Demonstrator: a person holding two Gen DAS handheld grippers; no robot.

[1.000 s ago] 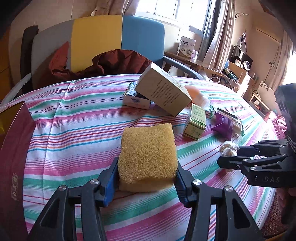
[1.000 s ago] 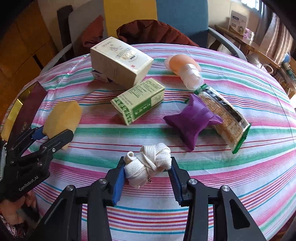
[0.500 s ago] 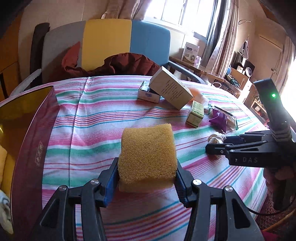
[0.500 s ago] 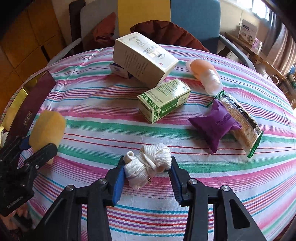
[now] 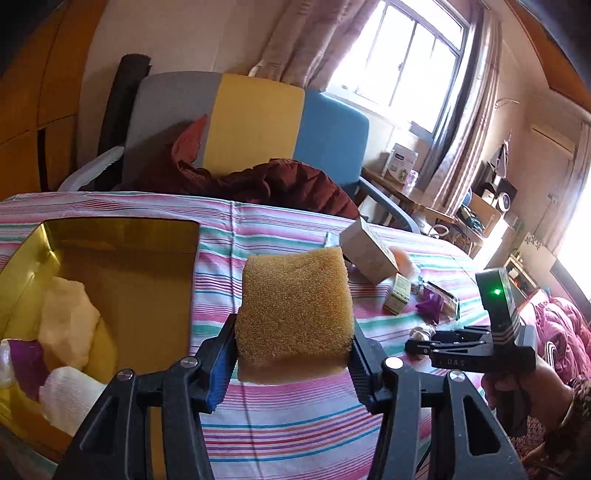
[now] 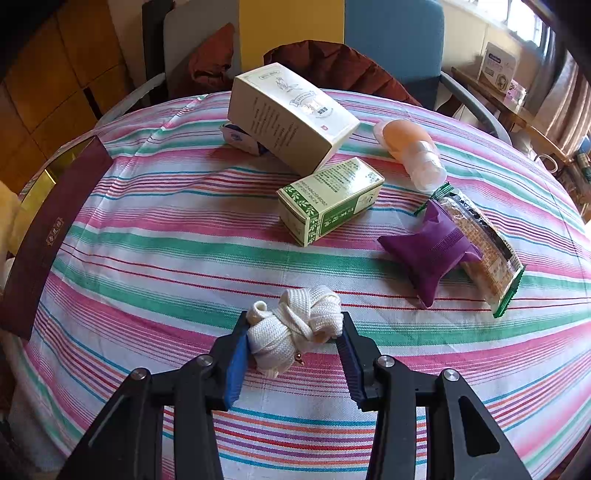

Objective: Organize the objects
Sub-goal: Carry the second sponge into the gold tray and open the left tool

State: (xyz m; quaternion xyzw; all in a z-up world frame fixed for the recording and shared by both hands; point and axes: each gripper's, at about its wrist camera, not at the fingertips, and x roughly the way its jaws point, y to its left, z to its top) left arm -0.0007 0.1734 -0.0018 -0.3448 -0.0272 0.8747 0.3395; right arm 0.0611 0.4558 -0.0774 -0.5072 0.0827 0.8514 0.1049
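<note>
The left gripper (image 5: 293, 363) clamps a yellow sponge (image 5: 293, 314) between its blue pads, held above the striped tablecloth (image 5: 280, 417). Just to its left sits a gold-lined box (image 5: 122, 266) holding pale cloth bundles (image 5: 66, 325) and a purple scrap. The right gripper (image 6: 293, 354) pinches a knotted white strap (image 6: 295, 325) low over the cloth near the table's front edge. Beyond it, across a bare run of stripes, lie a green box (image 6: 328, 199) and, to the right, a purple pouch (image 6: 432, 251) touching a cracker packet (image 6: 480, 243). Farther back a large cream box (image 6: 291, 118) leans on a small blue pack (image 6: 240, 138), an orange bottle (image 6: 410, 147) beside it. A chair (image 6: 295, 33) with a maroon jacket (image 6: 332, 66) stands behind the far rim.
</note>
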